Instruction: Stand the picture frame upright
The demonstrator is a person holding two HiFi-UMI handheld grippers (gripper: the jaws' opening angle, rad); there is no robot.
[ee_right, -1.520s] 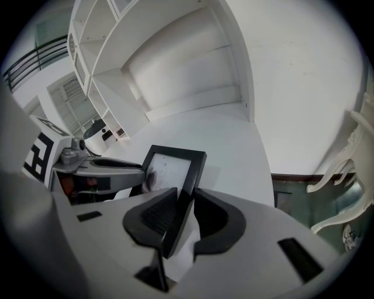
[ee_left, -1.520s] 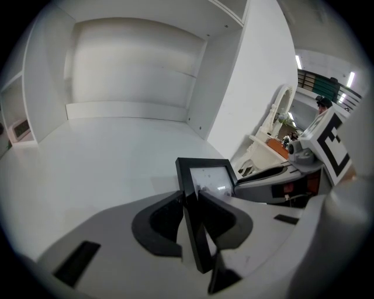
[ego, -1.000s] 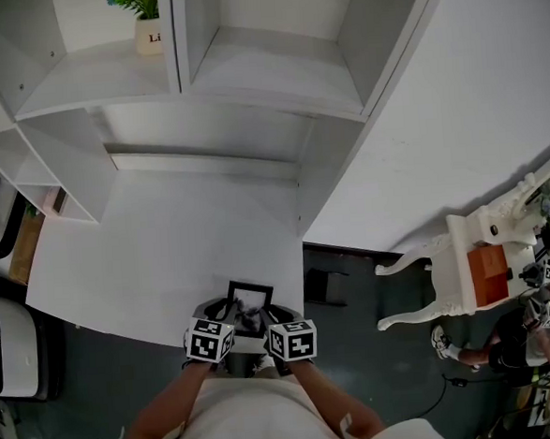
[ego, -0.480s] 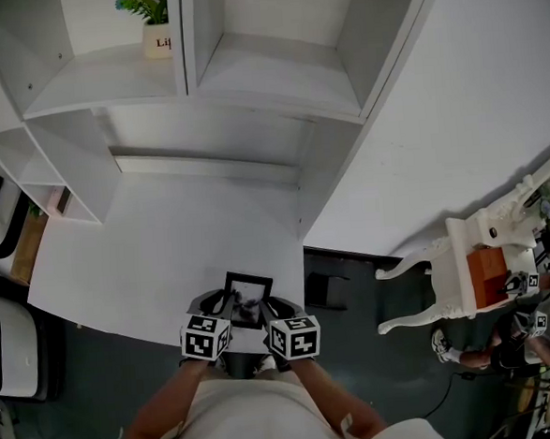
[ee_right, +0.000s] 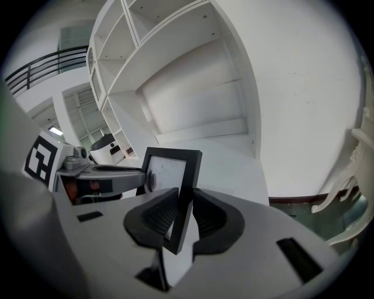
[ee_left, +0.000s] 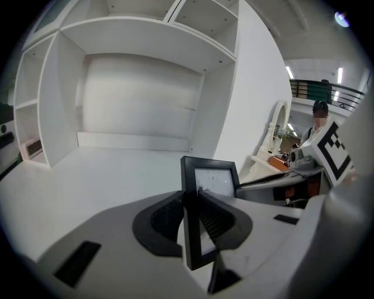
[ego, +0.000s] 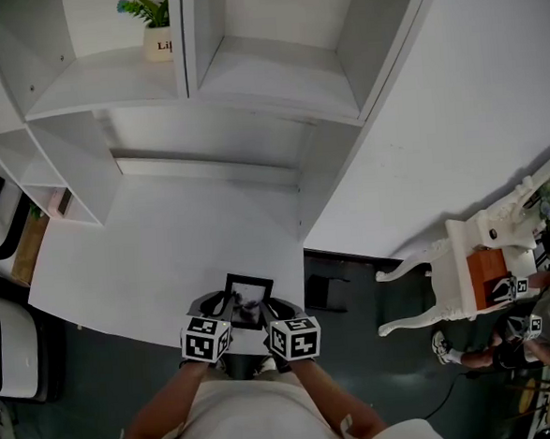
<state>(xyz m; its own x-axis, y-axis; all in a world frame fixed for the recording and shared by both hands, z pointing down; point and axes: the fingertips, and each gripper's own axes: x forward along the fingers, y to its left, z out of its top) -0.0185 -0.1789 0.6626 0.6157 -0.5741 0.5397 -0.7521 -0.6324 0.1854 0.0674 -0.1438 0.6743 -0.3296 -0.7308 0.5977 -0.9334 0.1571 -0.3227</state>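
The picture frame [ego: 250,290], low centre, looks light, stiff and breakable; left claw [ee_left: 189,217] and right claw [ee_right: 180,217] pinch its side rails.

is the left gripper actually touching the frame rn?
Touching. The left gripper view shows the left gripper clamped on the frame, pads against both faces of its side bar.

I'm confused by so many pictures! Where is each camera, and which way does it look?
Head view: on the person's head, looking down at the desk; arms, left gripper and right gripper show.
Left gripper view: rides that gripper, looks along jaws shut on the picture frame toward the shelves.
Right gripper view: same, from the frame's other side.
All three share the frame.
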